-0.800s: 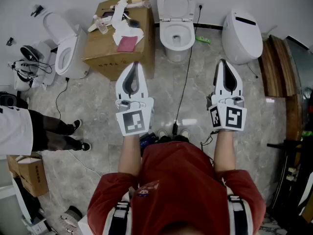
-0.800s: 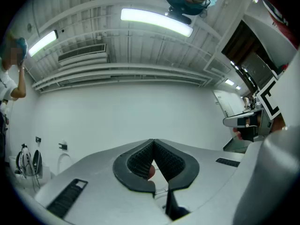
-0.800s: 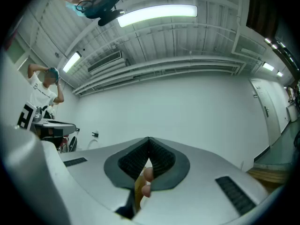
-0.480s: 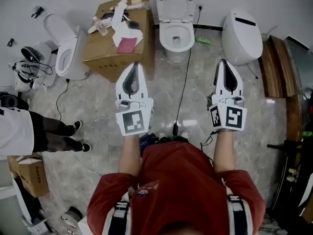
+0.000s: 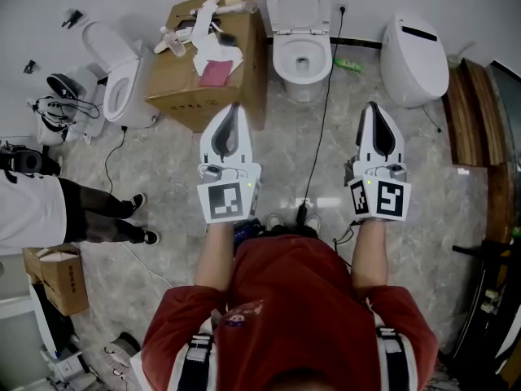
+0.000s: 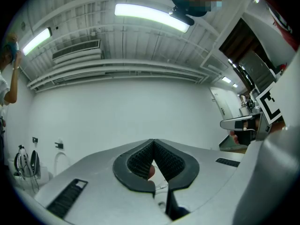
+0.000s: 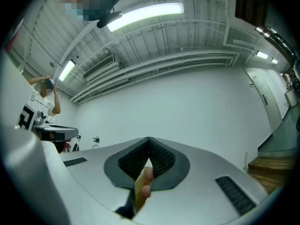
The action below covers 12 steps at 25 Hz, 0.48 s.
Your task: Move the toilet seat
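A white toilet (image 5: 302,59) stands against the far wall in the head view, its seat (image 5: 298,6) raised upright behind the open bowl. My left gripper (image 5: 234,107) hovers above the floor in front of the cardboard box, short of the toilet and to its left. My right gripper (image 5: 373,106) is held level with it, to the toilet's right. Both are shut, tips meeting, with nothing held. In the left gripper view the jaws (image 6: 153,141) point at a bare white wall. The right gripper (image 7: 148,138) likewise faces wall and ceiling.
A cardboard box (image 5: 195,88) with small items on top sits left of the toilet. A second toilet (image 5: 122,88) is at far left and a closed white one (image 5: 415,55) at right. A cable (image 5: 323,129) runs across the floor. A person (image 5: 49,210) stands at left.
The head view has shifted, so the toilets and the box sit a little further right in frame. Both grippers stay shut and held in the same pose.
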Available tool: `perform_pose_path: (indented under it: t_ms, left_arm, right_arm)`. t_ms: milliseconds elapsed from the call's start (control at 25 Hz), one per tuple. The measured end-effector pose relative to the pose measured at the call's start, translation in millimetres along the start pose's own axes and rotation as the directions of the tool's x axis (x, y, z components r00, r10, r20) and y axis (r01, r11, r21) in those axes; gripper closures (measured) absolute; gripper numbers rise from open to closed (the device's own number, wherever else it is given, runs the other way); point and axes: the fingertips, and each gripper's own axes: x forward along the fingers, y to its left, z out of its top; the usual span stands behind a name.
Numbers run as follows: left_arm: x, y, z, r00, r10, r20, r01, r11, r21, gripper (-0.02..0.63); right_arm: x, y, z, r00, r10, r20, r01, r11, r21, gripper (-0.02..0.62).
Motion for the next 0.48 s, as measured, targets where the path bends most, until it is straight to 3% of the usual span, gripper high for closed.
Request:
perform_pose_path:
  t_ms: [480]
  left_arm:
    - [13.3, -41.0, -4.8, 1.000, 0.028, -0.011, -0.028, 0.999, -0.018, 0.595]
  right_arm:
    - [-14.3, -37.0, -7.3, 1.000, 0.012, -0.007, -0.012, 1.000, -0.029, 0.589]
